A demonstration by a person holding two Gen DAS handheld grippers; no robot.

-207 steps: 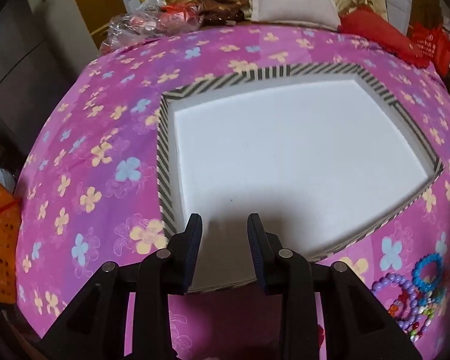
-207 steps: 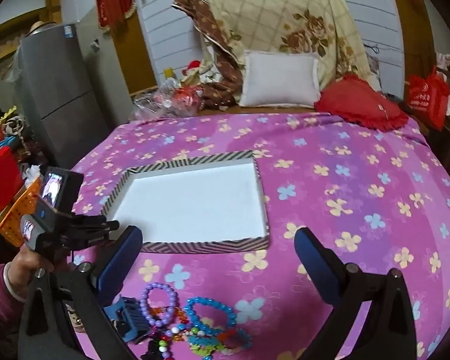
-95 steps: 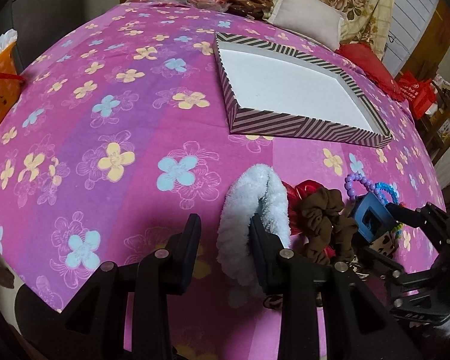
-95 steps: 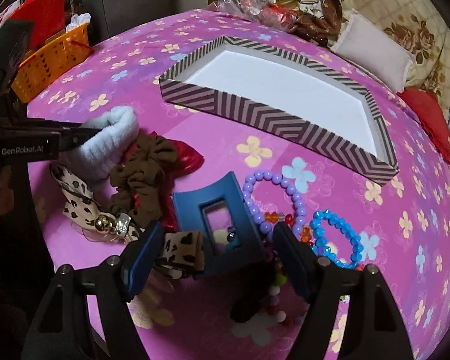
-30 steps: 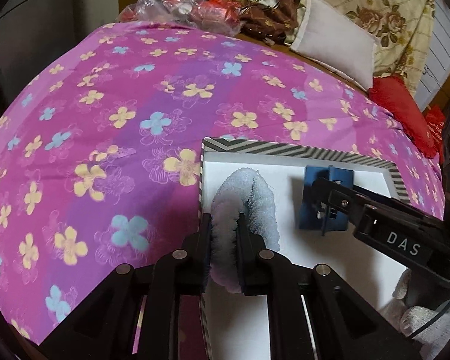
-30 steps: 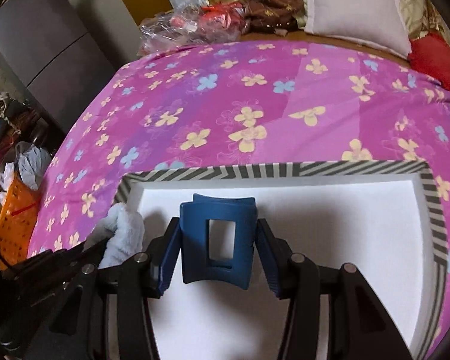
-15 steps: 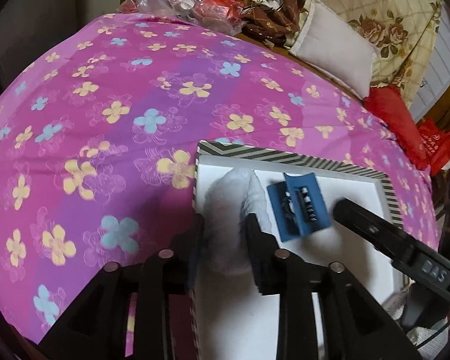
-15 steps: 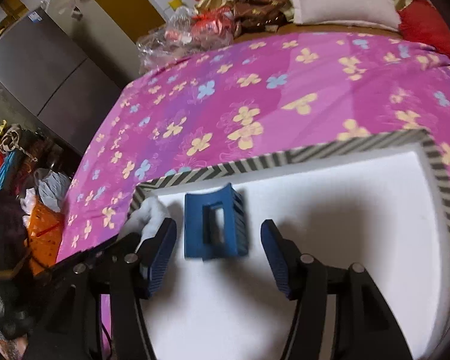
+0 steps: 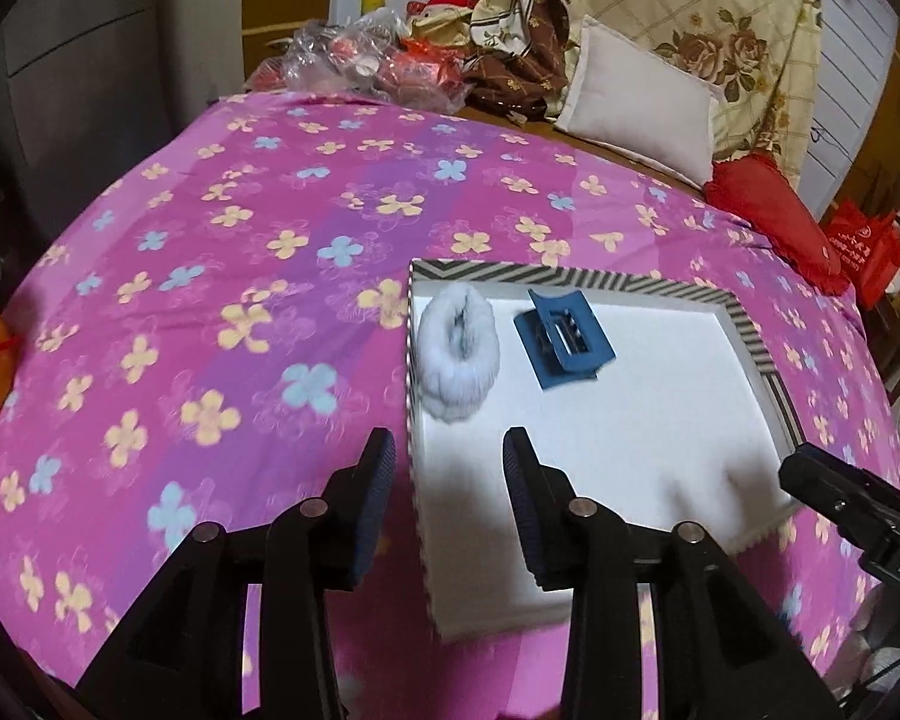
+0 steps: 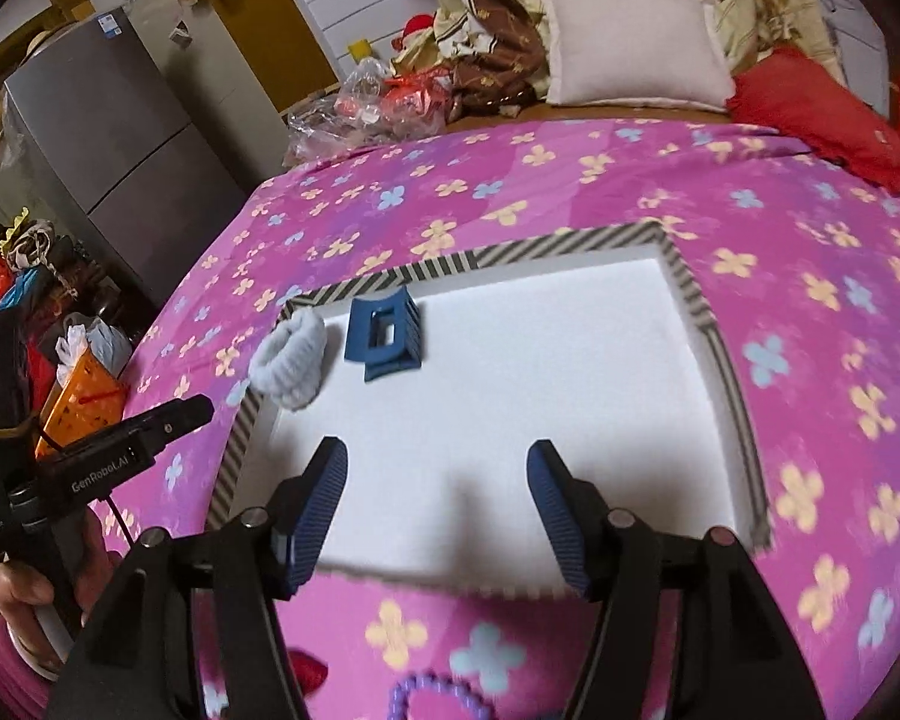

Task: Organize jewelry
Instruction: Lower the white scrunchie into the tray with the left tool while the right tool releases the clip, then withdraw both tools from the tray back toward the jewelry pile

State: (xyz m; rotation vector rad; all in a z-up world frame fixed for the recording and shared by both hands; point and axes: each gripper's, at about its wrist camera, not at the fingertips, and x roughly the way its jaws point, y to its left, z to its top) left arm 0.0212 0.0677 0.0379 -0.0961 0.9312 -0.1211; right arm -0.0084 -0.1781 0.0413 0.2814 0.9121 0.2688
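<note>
A shallow striped box with a white floor (image 9: 660,444) (image 10: 510,420) lies on the pink flowered bedspread. A fluffy white scrunchie (image 9: 459,354) (image 10: 290,363) lies in its far left corner. A blue claw hair clip (image 9: 564,339) (image 10: 384,333) lies beside it to the right. My left gripper (image 9: 447,480) is open and empty, near the box's left wall, short of the scrunchie. My right gripper (image 10: 435,498) is open and empty over the box's near part. A purple bead bracelet (image 10: 432,693) shows at the bottom of the right wrist view.
A white pillow (image 9: 639,99), a red cushion (image 9: 771,213), folded blankets and plastic bags (image 9: 354,60) line the far edge of the bed. An orange basket (image 10: 81,396) and a grey fridge (image 10: 120,138) stand to the left. A red item (image 10: 306,672) lies near the bracelet.
Both grippers have opened, let go of the scrunchie and the blue clip in the box, and drawn back toward the near edge.
</note>
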